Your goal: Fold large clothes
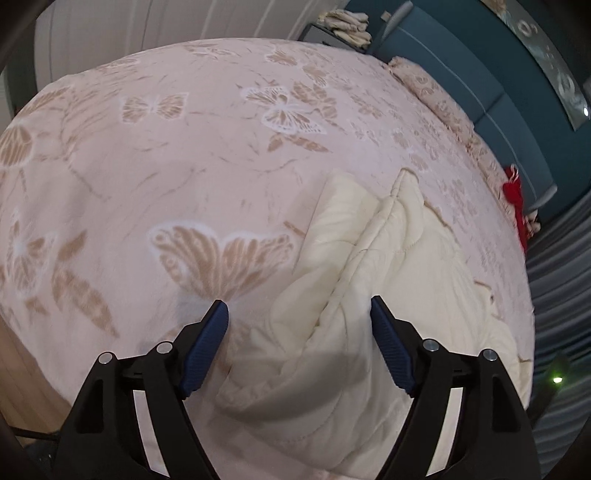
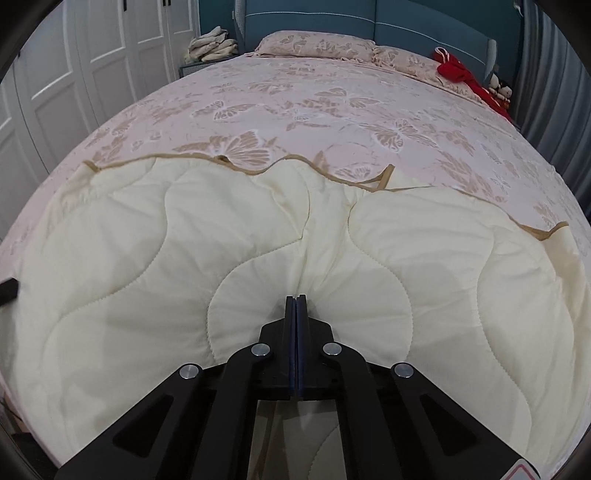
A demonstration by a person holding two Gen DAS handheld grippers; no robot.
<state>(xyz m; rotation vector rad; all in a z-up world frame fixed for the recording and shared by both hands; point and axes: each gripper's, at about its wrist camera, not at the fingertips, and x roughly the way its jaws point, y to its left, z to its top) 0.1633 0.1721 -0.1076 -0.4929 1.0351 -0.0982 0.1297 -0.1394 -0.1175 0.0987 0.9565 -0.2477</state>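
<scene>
1. Your right gripper (image 2: 296,297) has its jaws pressed together on a pinch of the cream quilt (image 2: 258,251), at the quilt's near side by the foot edge of the bed (image 2: 332,103); creases fan out from the pinch point.
2. Your left gripper (image 1: 299,314) hangs with its jaws spread wide and nothing between them — it hovers above a bunched end of the quilt (image 1: 369,258), not touching it as far as the left wrist view shows.
3. Progress, as a judgement: early. In the right wrist view the quilt lies across the foot end of the bed with its tan-bound far edge (image 2: 325,173) wavy and unaligned, and one end sits in a rumpled heap. No neat fold shows yet, so the squaring-up and the folds themselves are all left for you.
4. Likely next: close the left on the free end so both ends can be lifted together.
5. Surface: a soft pink bedspread with butterfly print, likely grippy enough to drag at the quilt.
6. Room: matching pillows (image 2: 317,42) and a teal headboard (image 2: 406,22) at the head edge, a red garment (image 2: 461,74) near the far right corner, folded cloths (image 2: 210,46) on a side table past the far left corner, white wardrobe doors (image 2: 74,66) on the left — grey curtains (image 2: 546,55) on the right.
</scene>
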